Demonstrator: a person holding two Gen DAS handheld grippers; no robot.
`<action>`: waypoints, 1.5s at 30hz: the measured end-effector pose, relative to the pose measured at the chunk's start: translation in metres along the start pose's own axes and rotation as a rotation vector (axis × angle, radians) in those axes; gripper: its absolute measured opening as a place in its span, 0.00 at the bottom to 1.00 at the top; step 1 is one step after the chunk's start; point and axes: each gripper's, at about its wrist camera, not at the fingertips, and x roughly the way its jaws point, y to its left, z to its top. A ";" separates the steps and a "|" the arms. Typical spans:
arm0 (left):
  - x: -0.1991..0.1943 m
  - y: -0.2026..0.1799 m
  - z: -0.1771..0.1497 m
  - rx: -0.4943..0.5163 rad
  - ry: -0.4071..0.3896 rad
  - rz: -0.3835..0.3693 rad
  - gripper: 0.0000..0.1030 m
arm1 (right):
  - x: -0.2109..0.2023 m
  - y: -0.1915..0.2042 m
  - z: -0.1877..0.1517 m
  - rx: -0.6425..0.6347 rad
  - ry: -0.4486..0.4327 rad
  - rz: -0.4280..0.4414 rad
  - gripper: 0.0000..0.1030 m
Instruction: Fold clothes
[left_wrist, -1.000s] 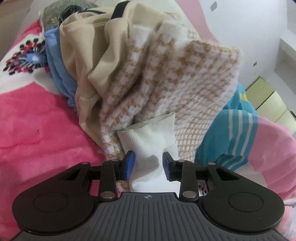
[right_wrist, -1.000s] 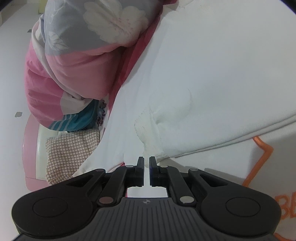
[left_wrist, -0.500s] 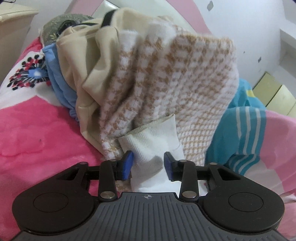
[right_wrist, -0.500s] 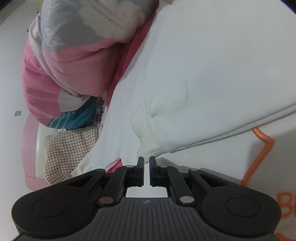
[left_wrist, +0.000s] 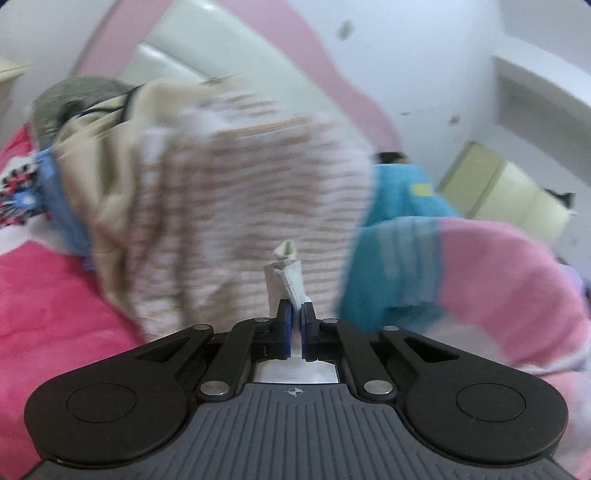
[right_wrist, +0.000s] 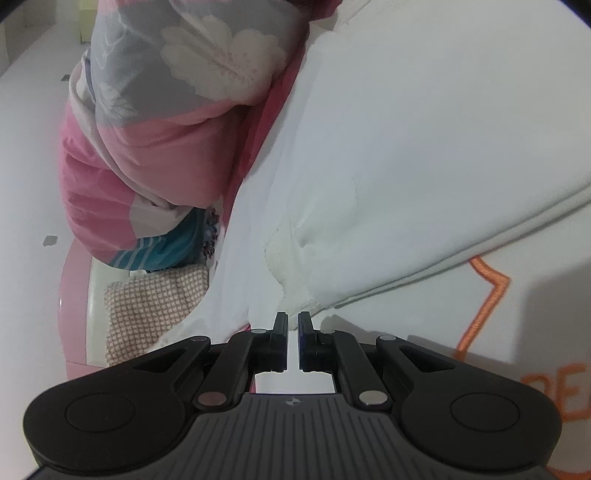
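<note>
Jaws of my left gripper (left_wrist: 294, 314) are just finishing closing, pinching the white cuff (left_wrist: 287, 273) before the checked sweater (left_wrist: 236, 206). My right gripper (right_wrist: 293, 321) is pressed together over white cloth (right_wrist: 424, 147); grip unclear. Lifting slowly should free it; left is pointing nearly level.

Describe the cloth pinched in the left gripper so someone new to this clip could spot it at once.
On the pink bed cover lies a heap of clothes topped by a tan-and-white checked knit. In front of it, the left gripper pinches a white ribbed cuff, plain and narrow, sticking up from the shut jaws.
</note>
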 end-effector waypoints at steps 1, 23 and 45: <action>-0.004 -0.010 -0.001 0.011 0.001 -0.034 0.02 | -0.004 -0.001 0.000 0.001 -0.005 0.007 0.05; -0.067 -0.257 -0.193 0.426 0.437 -0.560 0.01 | -0.123 -0.083 0.025 0.143 -0.210 0.161 0.05; -0.066 -0.190 -0.167 0.368 0.648 -0.552 0.16 | -0.102 -0.058 0.048 0.051 -0.230 0.054 0.40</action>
